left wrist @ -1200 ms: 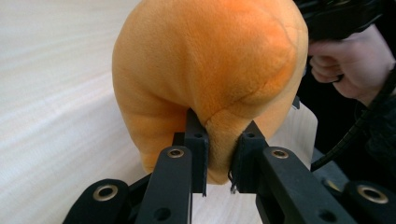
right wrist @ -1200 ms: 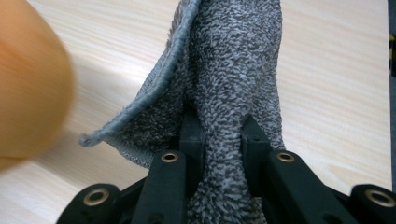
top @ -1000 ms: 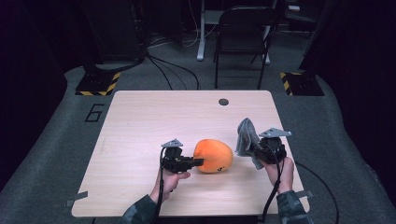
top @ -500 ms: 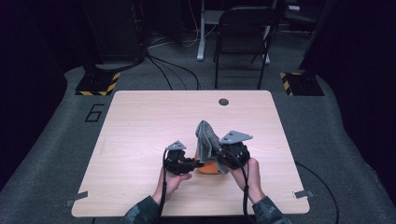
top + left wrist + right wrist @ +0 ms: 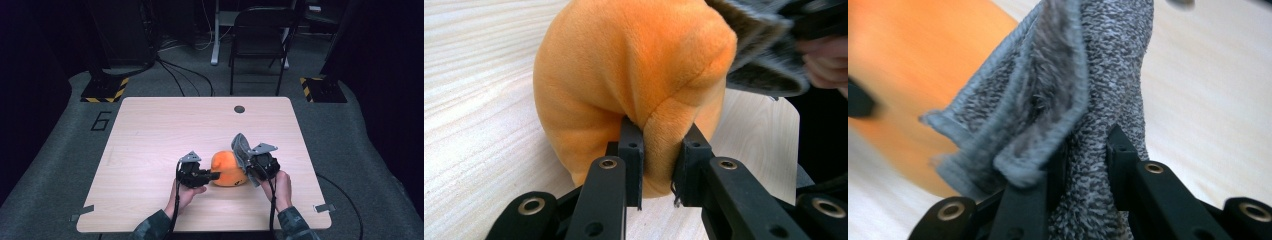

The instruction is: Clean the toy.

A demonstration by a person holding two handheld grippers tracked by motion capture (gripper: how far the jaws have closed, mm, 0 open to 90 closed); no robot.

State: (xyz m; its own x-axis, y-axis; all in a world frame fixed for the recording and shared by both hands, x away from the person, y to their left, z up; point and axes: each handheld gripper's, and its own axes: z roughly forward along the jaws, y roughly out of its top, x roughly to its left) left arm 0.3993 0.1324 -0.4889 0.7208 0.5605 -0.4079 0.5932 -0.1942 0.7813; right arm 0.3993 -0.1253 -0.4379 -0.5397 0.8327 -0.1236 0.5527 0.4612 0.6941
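An orange plush toy [image 5: 229,169] lies on the wooden table [image 5: 165,130], near its front edge. My left gripper [image 5: 212,175] is shut on a fold of the orange plush toy [image 5: 634,80] at its left side; the jaws pinch the fabric between them. A grey cloth [image 5: 241,150] hangs from my right gripper [image 5: 248,162], which is shut on it. In the right gripper view the grey cloth [image 5: 1083,90] is bunched between the jaws, right beside the plush toy [image 5: 908,65]. The cloth touches the toy's right side.
A small dark round hole [image 5: 239,109] sits near the table's far edge. Behind the table stand a dark folding chair [image 5: 260,45] and cables on the floor. Yellow-black striped blocks [image 5: 105,89] lie at both far corners.
My right gripper carried the grey cloth from the table's right over the plush toy, then back to the toy's right side. The left gripper stayed shut on the toy.
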